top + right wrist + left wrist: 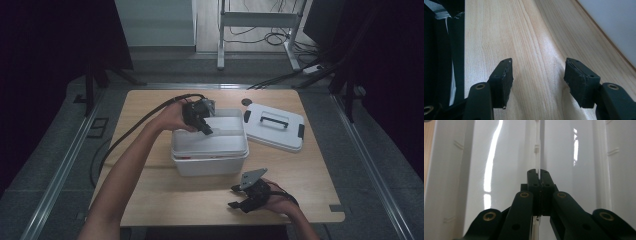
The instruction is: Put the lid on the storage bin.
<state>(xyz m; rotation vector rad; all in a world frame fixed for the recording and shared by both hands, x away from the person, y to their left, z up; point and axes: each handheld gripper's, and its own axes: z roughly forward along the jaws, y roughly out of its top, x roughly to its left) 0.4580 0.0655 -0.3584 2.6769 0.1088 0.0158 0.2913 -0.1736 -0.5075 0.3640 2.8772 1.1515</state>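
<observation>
Right now my left claw (203, 127) is reached down into the open white box (210, 162), and its jaws are pinched together on a thin white wall that runs straight ahead of them: an inner tray or divider (538, 150), I cannot tell which. The grip sits right at the tips, so to lift this part well I judge I should pull straight up, keep the wrist from rolling, and go slowly, since a thin glossy edge could slip or snag on the box sides to either flank of the claw.

My right claw (245, 197) rests near the front edge of the table (150, 195), its jaws apart with bare wood between the pads (505, 82). It could steady the box if that starts to rise with the insert.

Beyond my left claw, off to the right, lies the box's lid (275, 127) flat on the pale wooden top. Farther off are a grey floor, a metal frame and loose cables, with dark curtains at both sides.
</observation>
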